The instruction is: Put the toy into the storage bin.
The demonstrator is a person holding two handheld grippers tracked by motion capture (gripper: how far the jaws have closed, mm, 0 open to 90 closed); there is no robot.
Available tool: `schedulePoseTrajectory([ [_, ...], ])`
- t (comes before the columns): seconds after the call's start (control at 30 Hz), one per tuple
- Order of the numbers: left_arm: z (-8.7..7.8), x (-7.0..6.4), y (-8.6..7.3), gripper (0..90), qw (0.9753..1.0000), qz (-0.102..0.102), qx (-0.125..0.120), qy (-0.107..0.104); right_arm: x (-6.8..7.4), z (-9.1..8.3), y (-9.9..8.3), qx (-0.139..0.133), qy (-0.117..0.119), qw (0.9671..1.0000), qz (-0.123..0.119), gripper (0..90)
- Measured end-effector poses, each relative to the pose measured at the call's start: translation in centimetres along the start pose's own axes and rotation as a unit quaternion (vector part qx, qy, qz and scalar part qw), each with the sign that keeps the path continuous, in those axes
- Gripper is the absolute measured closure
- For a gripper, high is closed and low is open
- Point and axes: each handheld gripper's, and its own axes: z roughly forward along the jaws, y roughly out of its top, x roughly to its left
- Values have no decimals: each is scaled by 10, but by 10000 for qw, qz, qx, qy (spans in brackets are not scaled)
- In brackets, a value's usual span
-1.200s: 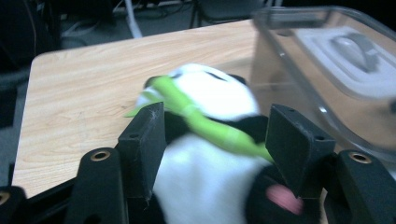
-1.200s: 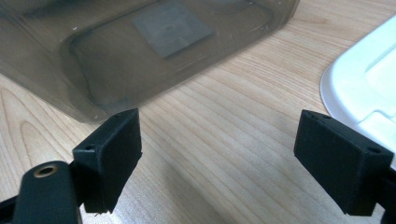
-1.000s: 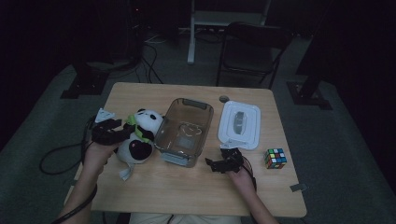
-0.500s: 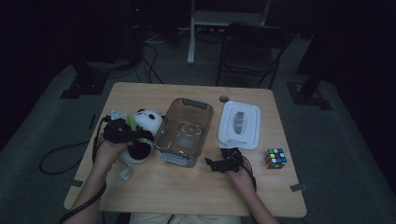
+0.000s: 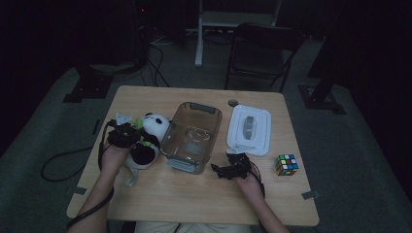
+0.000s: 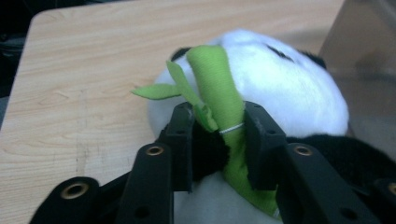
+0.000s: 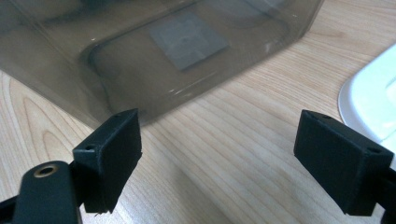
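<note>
I judge the grab done and the transfer left: my left gripper point(image 6: 215, 140) is pinched on the green felt bamboo stalk and black paw of the black-and-white plush panda point(image 5: 147, 138), at centre left of the high view, just beside the empty smoky clear plastic container point(image 5: 193, 136). My right gripper point(image 5: 232, 169) sits spread wide, lower centre, holding nothing.

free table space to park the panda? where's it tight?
Bare wood along the near edge of the table, between the two forearms, and the far left corner behind the panda. Another patch near the Rubik's cube. Crowded in the middle: panda, clear container and white lid sit close together, with the right tool just in front.
</note>
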Motion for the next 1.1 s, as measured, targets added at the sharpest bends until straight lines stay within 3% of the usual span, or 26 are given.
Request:
schedulePoseTrajectory([
  [0.17, -13, 2, 9, 702, 9995, -172, -273, -21, 2, 4, 4, -16, 60, 10000, 13, 148],
  [0.33, -29, 9, 21, 701, 9974, -433, -563, -133, 10, 11, 10, -28, 182, 9998, -41, 148],
  [0.73, -57, 7, 47, 700, 9945, -378, -977, 78, 27, 32, 22, 30, 228, 9996, -160, 148],
  [0.87, -67, 7, 55, 699, 9918, -415, -1192, 203, 33, 40, 28, -22, 305, 9995, -117, 147],
  [0.97, -77, 10, 63, 700, 9893, -553, -1349, 40, 37, 42, 27, 32, 230, 9995, -216, 148],
  [1.1, -86, 4, 75, 700, 9869, -555, -1510, -96, 37, 38, 23, 60, 230, 9995, -215, 148],
])
